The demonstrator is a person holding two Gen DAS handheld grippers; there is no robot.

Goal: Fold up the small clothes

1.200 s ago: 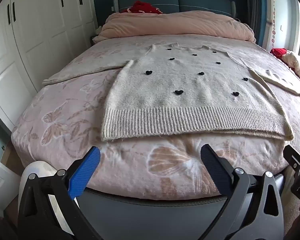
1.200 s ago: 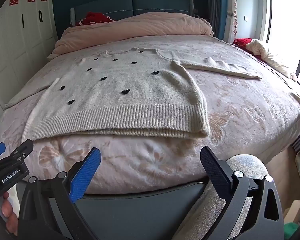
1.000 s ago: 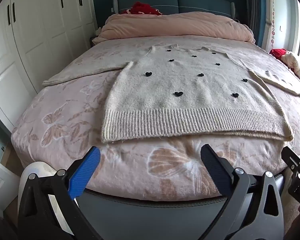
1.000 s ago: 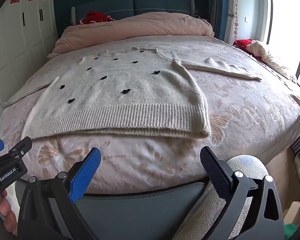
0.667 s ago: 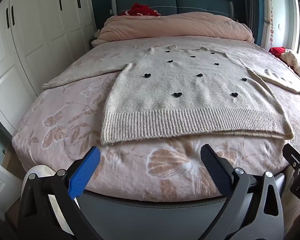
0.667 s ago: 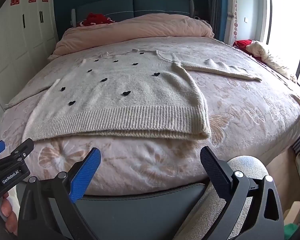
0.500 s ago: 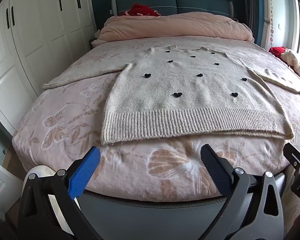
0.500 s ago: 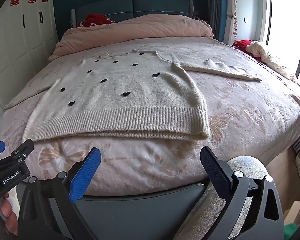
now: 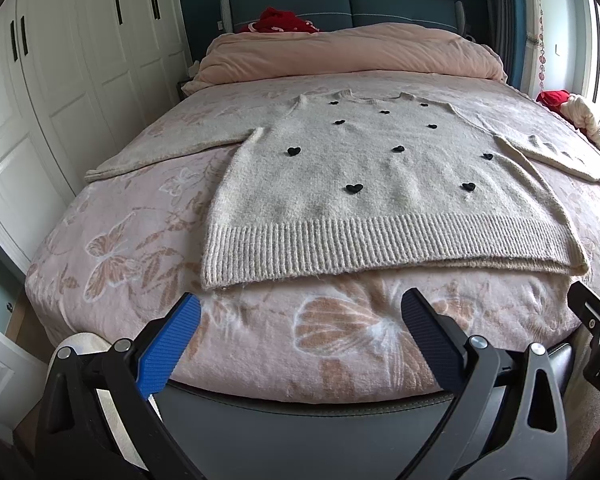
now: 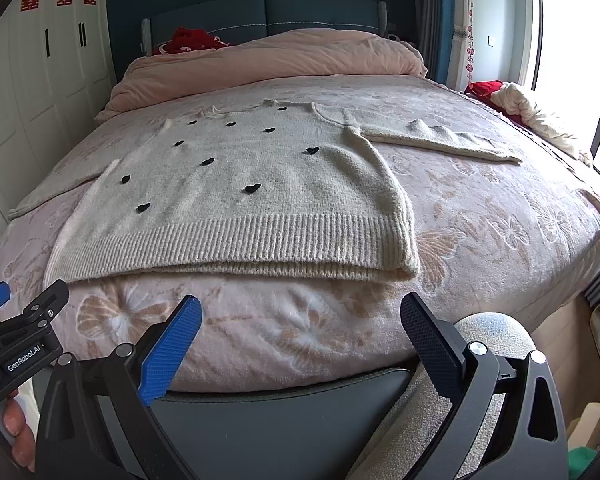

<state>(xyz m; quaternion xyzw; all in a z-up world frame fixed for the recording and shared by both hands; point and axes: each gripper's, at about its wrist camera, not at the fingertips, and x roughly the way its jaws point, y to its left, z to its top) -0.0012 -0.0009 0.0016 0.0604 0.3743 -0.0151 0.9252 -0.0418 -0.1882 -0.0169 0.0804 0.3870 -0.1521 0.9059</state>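
— Sweater (image 9: 380,184) position versus a second ago?
— Unchanged: flat on the bed (image 9: 140,248), sleeves spread. Left gripper (image 9: 300,320) and right gripper (image 10: 300,320) stay spread wide, empty, short of its hem.

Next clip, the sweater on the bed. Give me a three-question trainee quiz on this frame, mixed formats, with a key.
1. True or false: the left claw is shut on the sweater.
2. Multiple choice: the sweater's ribbed hem lies A) toward the headboard, B) toward the foot of the bed, nearest both claws, C) hanging over the side by the wardrobe.
3. Fill in: the small black shapes on the sweater front are ____.

Key: 1 false, both the left and the right claw are open and short of the sweater. 2 B. 3 hearts.
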